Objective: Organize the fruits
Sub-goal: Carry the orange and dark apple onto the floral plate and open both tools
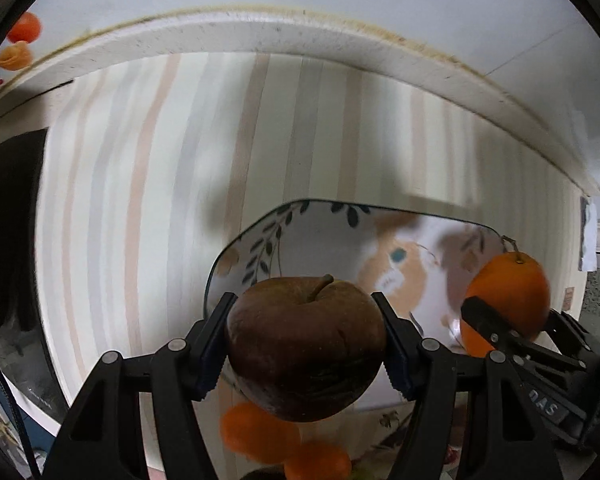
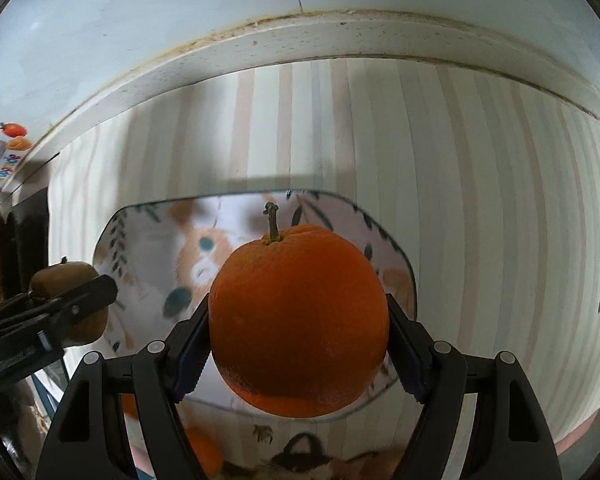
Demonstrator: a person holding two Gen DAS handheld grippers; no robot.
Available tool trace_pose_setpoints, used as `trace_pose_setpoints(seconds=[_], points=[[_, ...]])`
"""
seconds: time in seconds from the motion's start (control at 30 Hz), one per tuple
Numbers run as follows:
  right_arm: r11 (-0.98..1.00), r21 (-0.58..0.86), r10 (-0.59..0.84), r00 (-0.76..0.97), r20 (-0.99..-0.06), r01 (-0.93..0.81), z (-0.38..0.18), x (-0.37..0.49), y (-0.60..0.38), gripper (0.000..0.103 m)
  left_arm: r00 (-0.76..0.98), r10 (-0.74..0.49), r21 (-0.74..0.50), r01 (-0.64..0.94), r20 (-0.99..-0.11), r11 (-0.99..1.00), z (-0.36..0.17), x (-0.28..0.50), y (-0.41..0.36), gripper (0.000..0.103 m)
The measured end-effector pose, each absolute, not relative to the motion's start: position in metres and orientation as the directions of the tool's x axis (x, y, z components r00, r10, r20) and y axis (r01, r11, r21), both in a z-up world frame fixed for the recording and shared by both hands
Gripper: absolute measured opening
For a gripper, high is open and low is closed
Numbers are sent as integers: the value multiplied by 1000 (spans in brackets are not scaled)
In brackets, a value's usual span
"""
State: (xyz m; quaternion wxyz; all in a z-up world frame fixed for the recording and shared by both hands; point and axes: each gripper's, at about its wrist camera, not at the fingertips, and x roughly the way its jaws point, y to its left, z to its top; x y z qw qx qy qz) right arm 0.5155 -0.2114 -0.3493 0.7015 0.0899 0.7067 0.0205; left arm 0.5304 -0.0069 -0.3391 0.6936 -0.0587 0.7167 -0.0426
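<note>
Apple [image 1: 305, 346] in left gripper [image 1: 306, 350], orange [image 2: 299, 320] in right gripper [image 2: 299, 344]

I'm working in what looks like a home, most likely a dining or kitchen corner. The surface beneath me is covered by a pale tablecloth with soft beige, pink and grey stripes [image 2: 480, 200], pushed up against a plain white wall [image 2: 180, 8] with a scuffed, stained white ledge [image 2: 300, 36] along it. A decorated dish with dark leaf sprigs and an orange animal print [image 1: 300, 232] sits on the cloth. Colourful cartoon stickers [image 1: 18, 44] brighten the wall at far left, a domestic touch.
</note>
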Motion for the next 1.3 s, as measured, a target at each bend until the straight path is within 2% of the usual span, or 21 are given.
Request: trace_pose_setpoints(seconds=[0.53, 0.6, 0.67, 0.73, 1.0, 1.3], points=[[985, 145, 154, -85, -984, 98, -372, 540, -219, 82, -111, -72, -72, -3, -991, 997, -377, 542, -28, 64], [980, 163, 173, -87, -981, 116, -371, 543, -222, 83, -95, -74, -74, -3, -993, 997, -373, 541, -31, 67], [976, 176, 187, -82, -979, 131, -366, 544, -226, 95, -79, -74, -74, -1, -994, 997, -370, 545, -37, 80], [973, 182, 193, -70, -979, 139, -359, 548, -228, 95, -68, -80, -80, -5, -994, 997, -363, 544, -38, 86], [983, 157, 160, -19, -987, 100, -318, 538, -221, 95, -25, -79, -79, -19, -997, 997, -337, 514, -31, 86], [991, 125, 124, 23, -992, 56, -278, 476, -212, 95, 71, -50, -52, -28, -996, 998, -296, 451, -16, 86]])
